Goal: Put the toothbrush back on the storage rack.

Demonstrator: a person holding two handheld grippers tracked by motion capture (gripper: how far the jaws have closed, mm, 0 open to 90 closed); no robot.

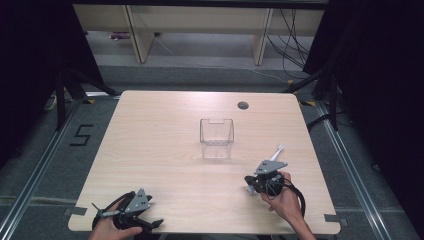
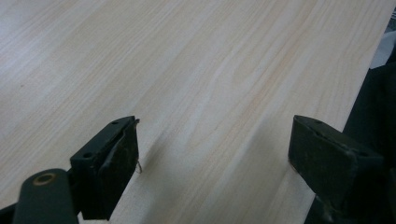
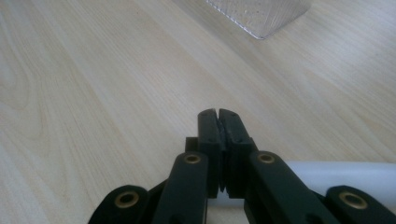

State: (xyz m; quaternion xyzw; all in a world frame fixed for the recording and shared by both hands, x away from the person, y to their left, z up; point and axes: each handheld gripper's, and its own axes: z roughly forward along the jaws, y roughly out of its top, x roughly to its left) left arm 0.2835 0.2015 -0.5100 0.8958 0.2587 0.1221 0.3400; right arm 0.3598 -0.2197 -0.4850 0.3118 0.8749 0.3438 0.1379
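My right gripper (image 3: pixel 218 114) is shut, its two black jaws pressed flat together low over the wooden table (image 1: pixel 160 150). A white rod (image 3: pixel 336 179) lies across just behind the jaw tips; whether it is pinched I cannot tell. From above, the right gripper (image 1: pixel 251 187) sits at the table's right front, and the white rod (image 1: pixel 278 151) sticks out past it toward the far right. The left gripper (image 2: pixel 215 126) is open, with bare wood between its jaws. It rests in a hand at the front left corner (image 1: pixel 150 217).
A clear plastic container (image 1: pixel 216 137) stands upright at the table's middle; its corner shows at the top of the right gripper view (image 3: pixel 261 16). A round cable hole (image 1: pixel 243 105) lies near the far edge. The table's front edge runs close beside the left gripper.
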